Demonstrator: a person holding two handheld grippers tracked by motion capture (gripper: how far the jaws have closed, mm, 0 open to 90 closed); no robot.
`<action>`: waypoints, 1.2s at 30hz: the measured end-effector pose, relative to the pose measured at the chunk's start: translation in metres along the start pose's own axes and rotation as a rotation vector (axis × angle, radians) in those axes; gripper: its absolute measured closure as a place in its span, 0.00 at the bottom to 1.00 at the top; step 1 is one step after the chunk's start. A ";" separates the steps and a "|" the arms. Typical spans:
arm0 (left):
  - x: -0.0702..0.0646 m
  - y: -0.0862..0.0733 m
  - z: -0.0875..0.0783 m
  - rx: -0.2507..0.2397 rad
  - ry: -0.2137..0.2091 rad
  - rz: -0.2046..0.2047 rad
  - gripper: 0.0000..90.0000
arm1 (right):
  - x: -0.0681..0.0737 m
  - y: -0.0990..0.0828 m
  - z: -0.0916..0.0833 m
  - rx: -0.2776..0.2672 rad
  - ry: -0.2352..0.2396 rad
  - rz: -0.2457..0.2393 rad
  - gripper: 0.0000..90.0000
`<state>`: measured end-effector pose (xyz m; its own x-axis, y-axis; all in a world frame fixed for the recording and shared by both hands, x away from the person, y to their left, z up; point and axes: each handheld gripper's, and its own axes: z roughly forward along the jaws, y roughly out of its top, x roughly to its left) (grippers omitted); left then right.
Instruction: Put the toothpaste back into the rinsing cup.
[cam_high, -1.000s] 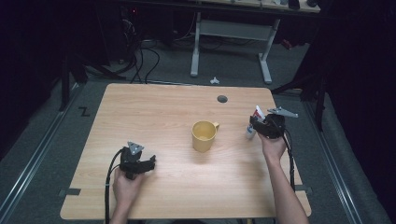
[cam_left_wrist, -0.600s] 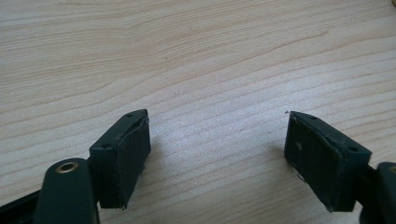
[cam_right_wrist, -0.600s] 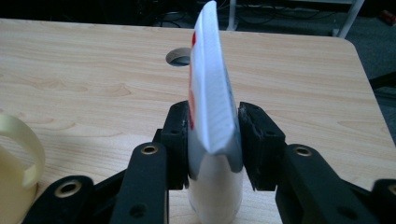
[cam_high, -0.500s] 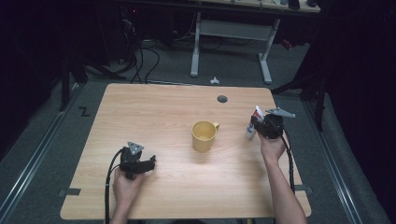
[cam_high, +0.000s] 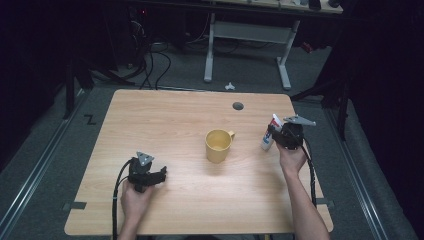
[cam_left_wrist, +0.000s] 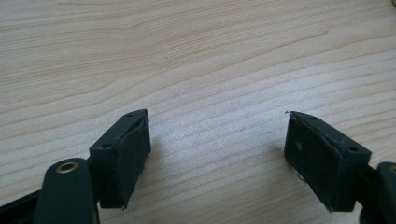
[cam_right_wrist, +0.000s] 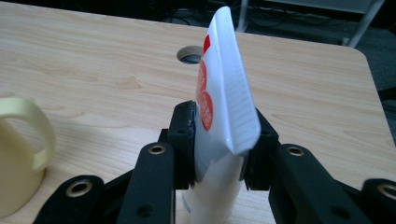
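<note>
Closing just now, right gripper (cam_right_wrist: 217, 140) fingers clamp a white, red-marked tube (cam_right_wrist: 224, 107), probably toothpaste; left gripper (cam_left_wrist: 217, 154) fingers gape.

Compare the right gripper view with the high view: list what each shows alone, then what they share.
Right gripper view alone: the jaws have just closed and press on the tube's sides, its crimped end up. High view alone: the left gripper resting on the table, both forearms, the floor and a desk frame beyond. Both: the tube, the yellow mug, the table's round hole.
</note>
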<state>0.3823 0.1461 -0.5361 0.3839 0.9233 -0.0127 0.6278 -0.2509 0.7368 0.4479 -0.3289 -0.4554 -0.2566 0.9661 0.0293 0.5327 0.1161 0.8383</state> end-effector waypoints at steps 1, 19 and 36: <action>0.000 0.000 0.000 0.000 0.000 0.000 0.25 | 0.001 0.000 -0.001 -0.002 0.007 -0.006 0.77; 0.000 0.000 0.000 0.000 0.000 0.000 0.25 | 0.008 0.004 -0.013 -0.005 0.089 -0.034 0.78; 0.000 0.000 0.000 0.000 0.000 0.000 0.25 | 0.015 0.005 -0.025 -0.009 0.150 -0.062 0.79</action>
<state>0.3825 0.1460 -0.5361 0.3835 0.9234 -0.0126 0.6279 -0.2507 0.7368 0.4268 -0.3199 -0.4374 -0.4068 0.9117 0.0583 0.5051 0.1713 0.8459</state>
